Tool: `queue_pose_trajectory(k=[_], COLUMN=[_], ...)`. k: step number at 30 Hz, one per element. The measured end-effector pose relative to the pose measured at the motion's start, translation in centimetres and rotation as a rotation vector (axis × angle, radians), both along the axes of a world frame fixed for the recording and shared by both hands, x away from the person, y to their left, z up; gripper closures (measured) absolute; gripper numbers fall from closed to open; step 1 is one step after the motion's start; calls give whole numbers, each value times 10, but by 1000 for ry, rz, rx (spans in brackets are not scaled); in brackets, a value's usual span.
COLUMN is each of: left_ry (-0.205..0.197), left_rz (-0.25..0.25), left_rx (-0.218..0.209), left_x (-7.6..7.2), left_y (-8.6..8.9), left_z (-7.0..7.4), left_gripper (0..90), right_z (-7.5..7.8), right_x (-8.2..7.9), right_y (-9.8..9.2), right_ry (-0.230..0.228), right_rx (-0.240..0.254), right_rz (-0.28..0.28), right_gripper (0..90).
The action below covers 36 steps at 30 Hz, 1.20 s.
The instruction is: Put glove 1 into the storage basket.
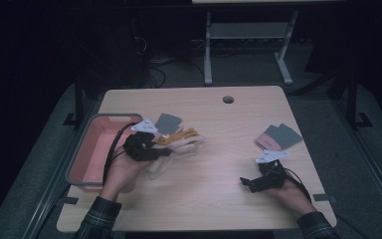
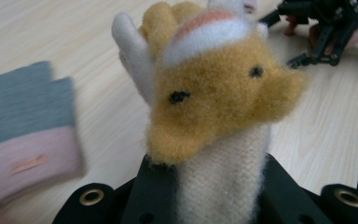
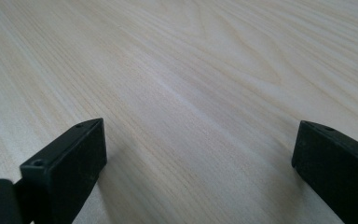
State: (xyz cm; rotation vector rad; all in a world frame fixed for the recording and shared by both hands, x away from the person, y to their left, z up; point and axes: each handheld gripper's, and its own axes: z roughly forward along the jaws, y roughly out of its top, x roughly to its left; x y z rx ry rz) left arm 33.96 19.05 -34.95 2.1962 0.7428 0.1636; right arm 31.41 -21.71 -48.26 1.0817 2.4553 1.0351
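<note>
Left of centre in the high view, the left gripper (image 1: 161, 149) is clamping a soft, light fuzzy glove (image 2: 214, 116) by its cuff; the right gripper (image 1: 248, 182) is gaping wide over the tabletop (image 3: 191, 70)

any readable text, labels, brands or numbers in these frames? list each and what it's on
None readable.
Pink and grey glove: a small orange tag on the pink cuff, too blurred to tell whether it carries text.
Yellow animal glove in the left claw: stitched eyes, no lettering.
Pink bin, table, right claw: no markings visible.
</note>
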Motion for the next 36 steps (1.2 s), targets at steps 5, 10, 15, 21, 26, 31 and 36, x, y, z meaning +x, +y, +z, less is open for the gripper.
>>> queue_pose_trajectory(k=[5, 10, 15, 21, 26, 31, 36], left_ry=[-28, -51, -71, -69, -62, -25, 35], left_rz=[73, 156, 236, 329, 408, 440, 449], left_rx=[-3, -20, -15, 20, 40, 64, 99], left_x=[3, 2, 1, 2, 7, 16, 26], left_y=[29, 60, 90, 119, 138, 147, 151], left_z=[9, 18, 22, 16, 4, -14, -33], left_gripper=[801, 801, 801, 801, 799, 798, 794], right_z=[0, 0, 0, 0, 0, 0, 0], right_x=[0, 0, 0, 0, 0, 0, 0], right_y=[0, 0, 0, 0, 0, 0, 0], right_ry=[0, 1, 0, 1, -1, 0, 0], right_rx=[0, 0, 0, 0, -1, -1, -1], right_rz=[0, -1, 0, -1, 0, 0, 0], right_gripper=[28, 28, 28, 28, 28, 28, 28])
